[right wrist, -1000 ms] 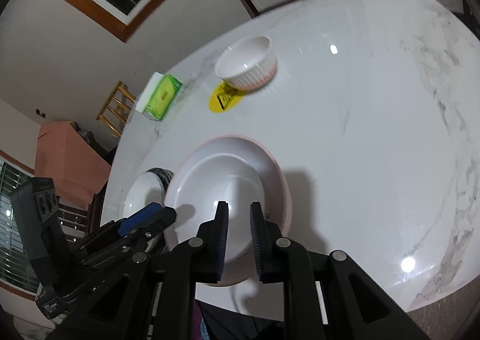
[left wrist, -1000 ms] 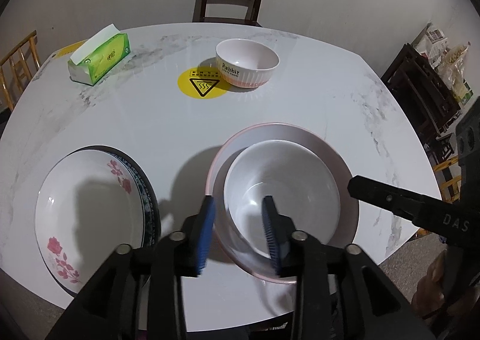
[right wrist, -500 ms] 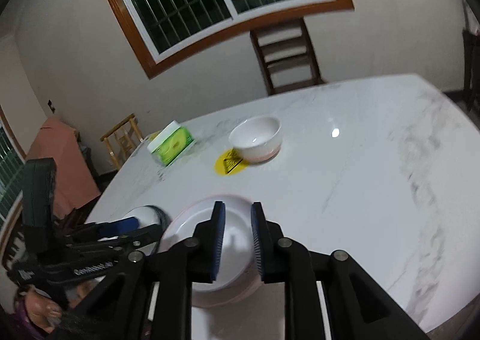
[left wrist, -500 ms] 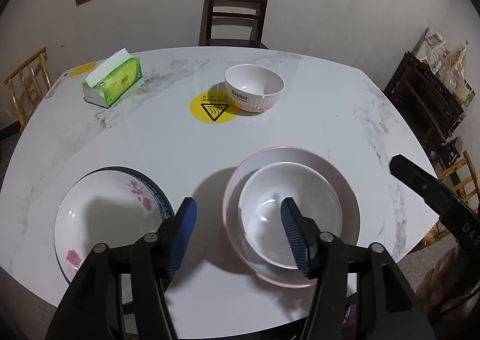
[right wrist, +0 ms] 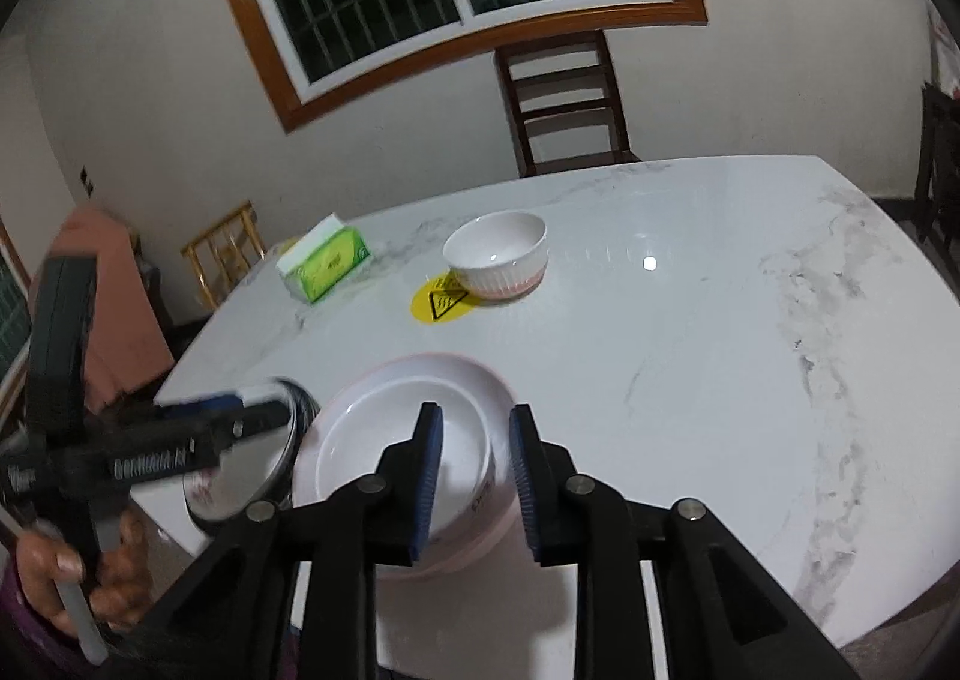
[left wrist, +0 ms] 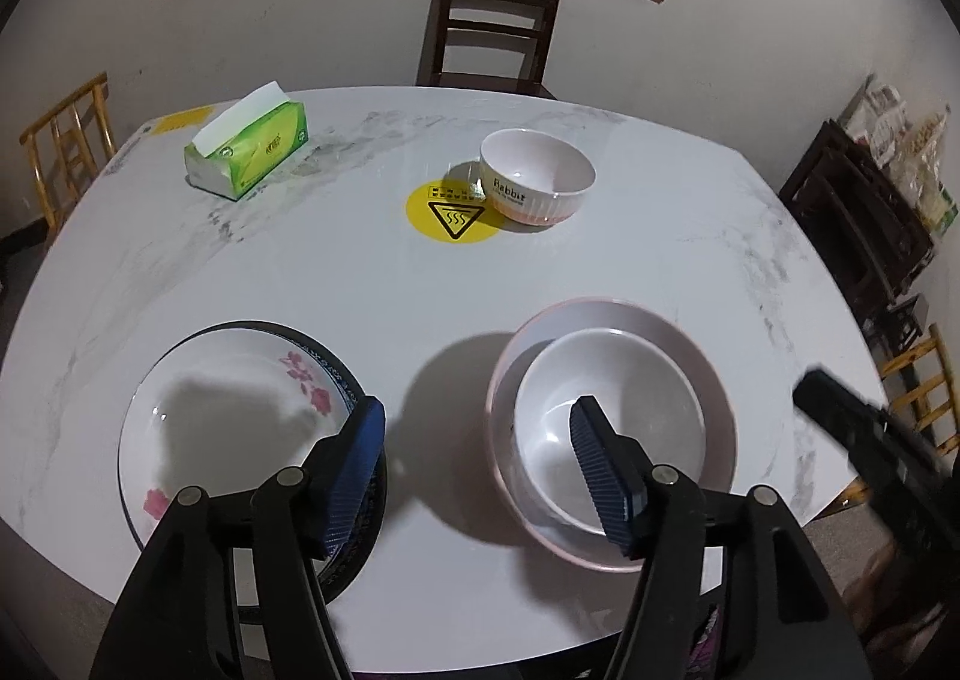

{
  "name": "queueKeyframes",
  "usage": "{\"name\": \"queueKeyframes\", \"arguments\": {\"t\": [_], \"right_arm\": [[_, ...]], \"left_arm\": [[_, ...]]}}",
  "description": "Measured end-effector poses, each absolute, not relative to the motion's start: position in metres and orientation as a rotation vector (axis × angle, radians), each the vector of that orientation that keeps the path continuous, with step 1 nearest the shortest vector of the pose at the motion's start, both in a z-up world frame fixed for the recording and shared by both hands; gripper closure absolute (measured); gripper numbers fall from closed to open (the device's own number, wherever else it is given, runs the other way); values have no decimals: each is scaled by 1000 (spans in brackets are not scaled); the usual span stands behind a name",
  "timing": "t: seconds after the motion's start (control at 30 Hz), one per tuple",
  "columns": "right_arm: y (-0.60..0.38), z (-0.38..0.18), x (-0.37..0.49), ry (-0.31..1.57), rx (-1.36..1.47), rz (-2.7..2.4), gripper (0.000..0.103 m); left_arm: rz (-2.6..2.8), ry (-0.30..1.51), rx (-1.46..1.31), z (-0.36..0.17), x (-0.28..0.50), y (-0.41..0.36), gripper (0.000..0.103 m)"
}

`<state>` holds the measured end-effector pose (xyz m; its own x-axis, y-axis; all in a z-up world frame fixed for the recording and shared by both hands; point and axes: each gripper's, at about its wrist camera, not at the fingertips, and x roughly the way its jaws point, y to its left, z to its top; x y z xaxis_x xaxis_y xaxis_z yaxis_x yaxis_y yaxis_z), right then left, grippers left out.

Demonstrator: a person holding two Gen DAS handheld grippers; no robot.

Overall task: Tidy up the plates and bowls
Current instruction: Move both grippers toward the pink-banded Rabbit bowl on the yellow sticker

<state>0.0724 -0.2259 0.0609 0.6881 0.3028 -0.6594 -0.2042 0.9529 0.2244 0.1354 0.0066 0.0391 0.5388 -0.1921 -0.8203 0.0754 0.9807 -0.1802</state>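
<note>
A white bowl (left wrist: 606, 422) sits nested in a pink plate (left wrist: 600, 314) at the table's near right. My left gripper (left wrist: 477, 440) hovers above the table with its jaws opening. One pad hangs over the bowl, the other over the floral plate (left wrist: 240, 410), and nothing is gripped. My right gripper (right wrist: 474, 470) hovers over the bowl (right wrist: 390, 440) in the pink plate (right wrist: 432, 365); its jaws are opening, and the bowl's near wall shows in the gap, clear of the pads. A ribbed bowl (left wrist: 537, 176) marked Rabbit stands farther back.
A green tissue box (left wrist: 249, 149) lies at the far left beside a yellow warning sticker (left wrist: 456, 212). A dark chair (left wrist: 492, 20) stands behind the marble table (left wrist: 300, 272). The floral plate rests on a dark-rimmed plate. A hand (right wrist: 60, 578) holds the left gripper (right wrist: 240, 410).
Both grippers have pulled back and risen from the nested bowl. The left jaws spread wide off the rim and the right jaws parted. The bowl stays in the pink plate.
</note>
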Motion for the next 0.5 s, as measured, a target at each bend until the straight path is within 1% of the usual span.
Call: {"name": "queueKeyframes", "arguments": {"t": [0.1, 0.17, 0.37, 0.5], "right_arm": [[-225, 69, 65, 742, 115, 279, 75], [-223, 71, 63, 754, 125, 291, 74], [-202, 81, 52, 746, 31, 311, 74], [-197, 85, 47, 741, 18, 328, 71]], "left_arm": [[-144, 971, -123, 45, 134, 9, 42], [-147, 974, -122, 47, 133, 10, 40], [-111, 981, -102, 50, 133, 17, 40], [-89, 977, -114, 51, 133, 25, 39]]}}
